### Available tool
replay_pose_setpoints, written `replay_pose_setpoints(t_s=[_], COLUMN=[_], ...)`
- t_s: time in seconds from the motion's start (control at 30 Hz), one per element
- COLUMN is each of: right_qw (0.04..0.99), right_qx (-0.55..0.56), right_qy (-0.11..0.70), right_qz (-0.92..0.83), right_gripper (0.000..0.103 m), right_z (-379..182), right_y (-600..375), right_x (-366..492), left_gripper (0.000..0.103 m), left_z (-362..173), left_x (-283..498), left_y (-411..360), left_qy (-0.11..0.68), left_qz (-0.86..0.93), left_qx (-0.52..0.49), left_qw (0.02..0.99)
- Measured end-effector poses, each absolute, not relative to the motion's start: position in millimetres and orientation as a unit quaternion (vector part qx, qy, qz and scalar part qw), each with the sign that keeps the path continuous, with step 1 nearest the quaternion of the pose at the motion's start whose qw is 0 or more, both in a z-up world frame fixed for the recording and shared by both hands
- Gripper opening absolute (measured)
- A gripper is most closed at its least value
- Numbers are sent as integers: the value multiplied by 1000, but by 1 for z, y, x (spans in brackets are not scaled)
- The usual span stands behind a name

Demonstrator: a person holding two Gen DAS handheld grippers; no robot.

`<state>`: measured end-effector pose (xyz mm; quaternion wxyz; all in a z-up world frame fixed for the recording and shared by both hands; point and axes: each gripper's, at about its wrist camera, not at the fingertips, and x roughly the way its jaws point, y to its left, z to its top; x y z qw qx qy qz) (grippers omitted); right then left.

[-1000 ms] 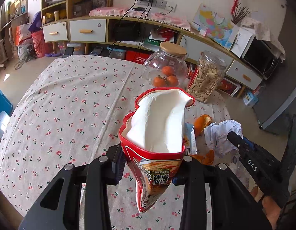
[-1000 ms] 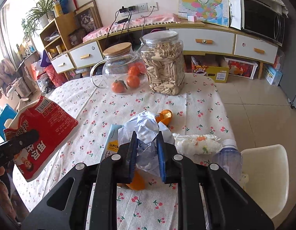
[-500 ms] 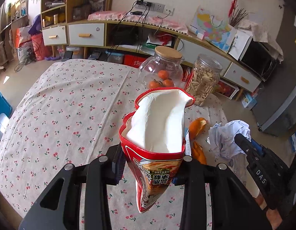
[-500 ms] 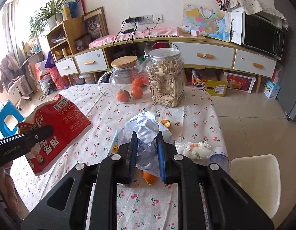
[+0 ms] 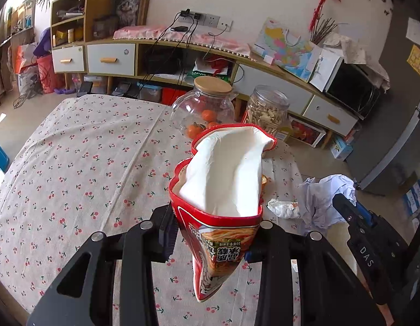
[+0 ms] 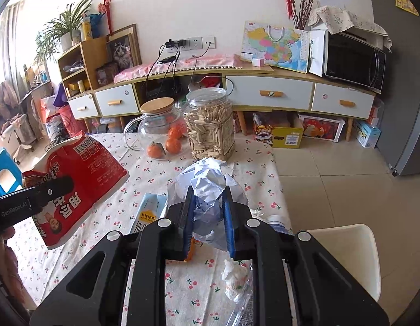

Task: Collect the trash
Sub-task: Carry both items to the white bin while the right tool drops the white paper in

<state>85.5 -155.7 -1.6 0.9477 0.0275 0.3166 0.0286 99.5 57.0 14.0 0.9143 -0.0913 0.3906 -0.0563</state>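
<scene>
The right gripper point(image 6: 208, 217) has lifted the paper ball point(image 6: 210, 187) off the bench point(image 5: 87, 149), fingers tight on it – the left gripper point(image 5: 214, 228) keeps the red bag point(image 5: 220, 190) open, ready

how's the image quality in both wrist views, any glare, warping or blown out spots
Left wrist view: strong fisheye bend, the cabinet curves; the white inside of the red bag in the left gripper is bright, nearly washed out. Right wrist view: the window area at far left is blown out, dark vignette in the corners; the crumpled paper in the right gripper stays sharp.
</scene>
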Motion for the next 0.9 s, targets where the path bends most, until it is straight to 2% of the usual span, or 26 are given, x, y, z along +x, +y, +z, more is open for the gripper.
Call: replay_pose_setpoints(t_s=[0.9], right_qw=[944], right_qx=[35], right_qy=[314], right_qz=[-99], right_gripper=[19], right_z=[-5], right_y=[-272], right_x=[41], left_gripper=[36], left_z=[18], left_x=[80], left_y=[-57], left_qy=[377], left_qz=[-143], left_qx=[-55], left_qw=[913])
